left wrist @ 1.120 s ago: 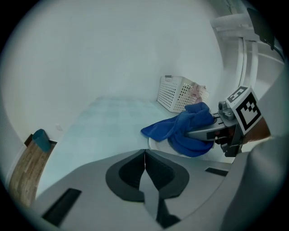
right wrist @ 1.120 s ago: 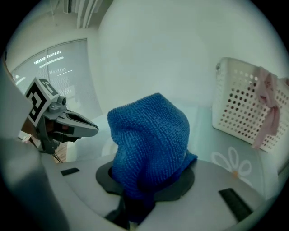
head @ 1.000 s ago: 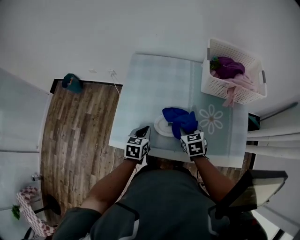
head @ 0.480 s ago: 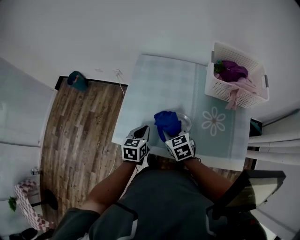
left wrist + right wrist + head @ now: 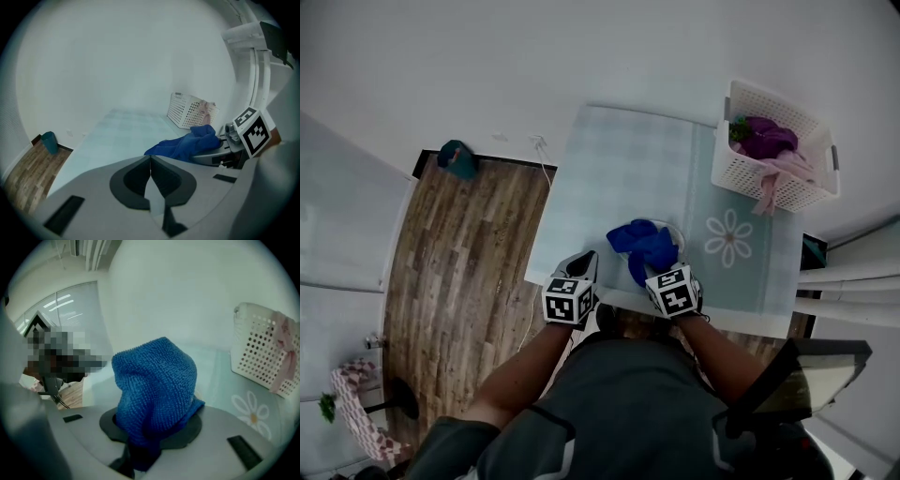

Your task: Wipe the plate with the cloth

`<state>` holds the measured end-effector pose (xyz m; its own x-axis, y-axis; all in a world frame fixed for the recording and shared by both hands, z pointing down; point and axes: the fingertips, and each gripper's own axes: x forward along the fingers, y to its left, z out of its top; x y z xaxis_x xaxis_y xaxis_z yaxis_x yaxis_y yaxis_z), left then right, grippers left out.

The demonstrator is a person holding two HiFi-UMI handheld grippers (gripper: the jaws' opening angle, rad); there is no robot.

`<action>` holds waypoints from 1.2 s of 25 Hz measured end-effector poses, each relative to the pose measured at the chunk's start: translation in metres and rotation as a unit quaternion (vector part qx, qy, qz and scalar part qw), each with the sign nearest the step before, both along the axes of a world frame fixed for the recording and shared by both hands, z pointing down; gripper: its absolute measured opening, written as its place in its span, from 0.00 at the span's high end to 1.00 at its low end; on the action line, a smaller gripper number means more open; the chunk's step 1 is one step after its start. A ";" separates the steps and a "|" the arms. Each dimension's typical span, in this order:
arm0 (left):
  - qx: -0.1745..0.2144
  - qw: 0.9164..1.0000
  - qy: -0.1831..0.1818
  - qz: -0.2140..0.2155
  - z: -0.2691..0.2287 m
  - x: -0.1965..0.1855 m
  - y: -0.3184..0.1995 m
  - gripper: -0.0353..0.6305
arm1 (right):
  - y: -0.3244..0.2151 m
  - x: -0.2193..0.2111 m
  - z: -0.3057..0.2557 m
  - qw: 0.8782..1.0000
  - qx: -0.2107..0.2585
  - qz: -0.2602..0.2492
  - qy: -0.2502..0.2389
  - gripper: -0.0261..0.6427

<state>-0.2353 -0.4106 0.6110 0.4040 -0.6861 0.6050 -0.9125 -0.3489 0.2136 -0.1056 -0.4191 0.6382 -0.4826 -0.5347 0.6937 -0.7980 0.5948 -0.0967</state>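
A blue cloth [image 5: 644,246] lies bunched over a white plate [image 5: 677,238] near the table's front edge. My right gripper [image 5: 655,269] is shut on the cloth's near end. In the right gripper view the cloth [image 5: 154,380] rises as a hump out of the right gripper [image 5: 143,444] and hides the plate. My left gripper [image 5: 586,262] rests at the table's front left edge, left of the plate, shut and holding nothing. The left gripper view shows the left gripper [image 5: 150,161] closed, with the cloth [image 5: 185,144] to its right.
A white laundry basket [image 5: 773,147] with purple and pink clothes stands at the table's far right corner. The tablecloth [image 5: 619,178] has a daisy print [image 5: 728,238] right of the plate. Wooden floor [image 5: 459,272] and a teal bin [image 5: 457,159] lie to the left.
My right gripper swept the cloth left across the plate, then came back slightly to the right. The left gripper stayed at the table edge.
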 end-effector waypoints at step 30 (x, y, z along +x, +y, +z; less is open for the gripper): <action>0.008 1.000 -0.012 -0.009 -0.015 -0.005 0.019 0.93 | -0.007 0.001 0.000 1.000 0.003 -0.024 -0.018 0.78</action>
<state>-0.2402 -0.3919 0.5959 0.3767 -0.7028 0.6034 -0.9236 -0.3347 0.1868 -0.1042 -0.4256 0.6379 -0.5322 -0.5155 0.6716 -0.7652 0.6324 -0.1210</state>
